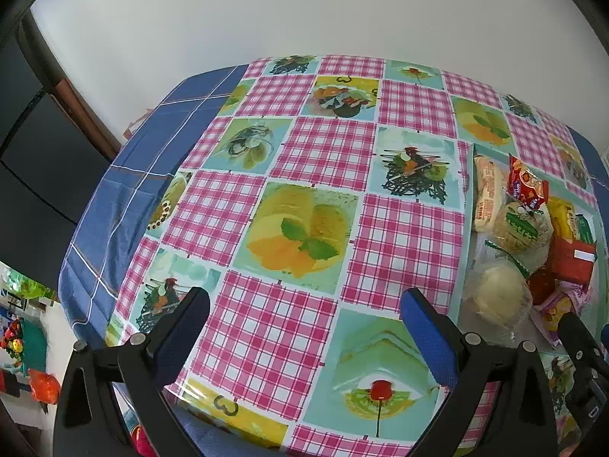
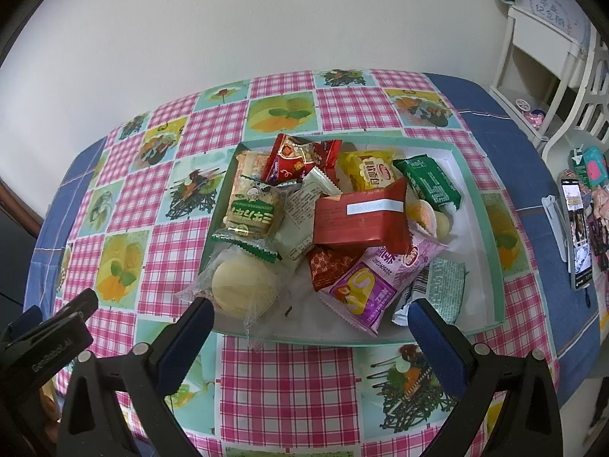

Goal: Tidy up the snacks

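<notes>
Lying heaped in the shallow green tray point(image 2: 491, 251) on the checked tablecloth point(image 2: 285, 381) are the wrapped snacks point(image 2: 357, 221). Your right gripper point(image 2: 310, 314) is hovering just before the tray's near edge, jaws wide apart and holding nothing. Your left gripper point(image 1: 304, 301) is waiting beside it over bare cloth, equally wide and empty.

Tray point(image 1: 475, 152) cut off at frame edge; phone point(image 2: 576, 228) screen too small to read.
</notes>
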Motion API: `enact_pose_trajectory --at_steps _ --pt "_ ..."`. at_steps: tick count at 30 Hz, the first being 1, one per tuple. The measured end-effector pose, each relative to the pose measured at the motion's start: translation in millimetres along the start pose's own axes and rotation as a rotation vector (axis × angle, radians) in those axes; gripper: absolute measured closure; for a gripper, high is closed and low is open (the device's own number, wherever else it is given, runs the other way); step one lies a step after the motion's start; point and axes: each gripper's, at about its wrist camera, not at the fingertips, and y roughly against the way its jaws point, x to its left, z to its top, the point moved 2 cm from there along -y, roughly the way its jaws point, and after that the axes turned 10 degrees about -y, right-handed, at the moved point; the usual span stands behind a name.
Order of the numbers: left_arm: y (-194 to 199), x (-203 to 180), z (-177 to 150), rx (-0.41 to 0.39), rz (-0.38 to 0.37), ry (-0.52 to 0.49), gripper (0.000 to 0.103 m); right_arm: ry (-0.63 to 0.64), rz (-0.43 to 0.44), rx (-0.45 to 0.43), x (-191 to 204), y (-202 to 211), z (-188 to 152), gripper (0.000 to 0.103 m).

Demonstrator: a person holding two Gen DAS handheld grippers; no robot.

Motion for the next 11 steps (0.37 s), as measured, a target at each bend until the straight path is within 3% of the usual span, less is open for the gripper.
enact_pose_trajectory --at_steps 11 --pt "2.8 3.6 0.4 -0.022 0.006 0.014 0.003 -0.001 -0.001 0.001 0.3 -0.4 0.0 0.0"
